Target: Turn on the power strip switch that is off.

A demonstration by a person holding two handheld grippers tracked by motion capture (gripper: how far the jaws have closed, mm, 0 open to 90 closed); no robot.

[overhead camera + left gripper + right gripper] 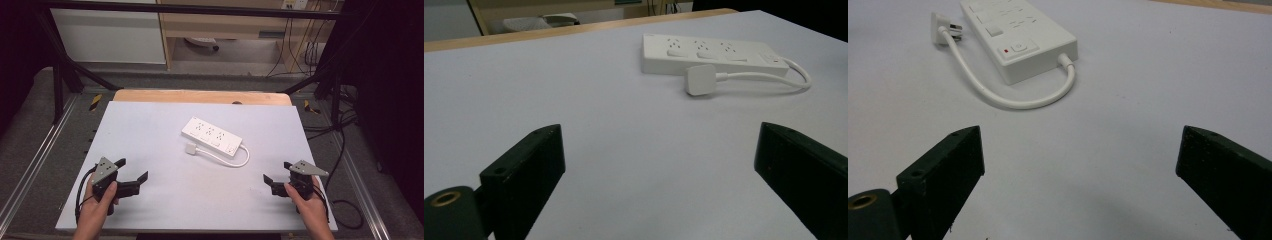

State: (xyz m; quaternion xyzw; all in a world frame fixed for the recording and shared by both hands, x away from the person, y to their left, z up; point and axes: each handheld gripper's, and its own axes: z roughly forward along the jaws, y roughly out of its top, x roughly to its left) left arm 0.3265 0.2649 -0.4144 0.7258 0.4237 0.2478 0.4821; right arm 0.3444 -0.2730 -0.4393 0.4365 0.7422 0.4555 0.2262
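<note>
Fingers [143, 176] of both grippers spread wide, power strip [212, 135] well apart mid-table [150, 125].

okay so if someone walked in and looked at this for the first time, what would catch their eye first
Probably the white power strip lying near the middle of the pale table, its short cable looped round to a plug beside it. Then the left gripper and right gripper, both open, at the near corners.

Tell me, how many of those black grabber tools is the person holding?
2. The left gripper is at the table's near-left corner, the right gripper at its near-right corner, both with fingers spread, nothing between them.
</note>
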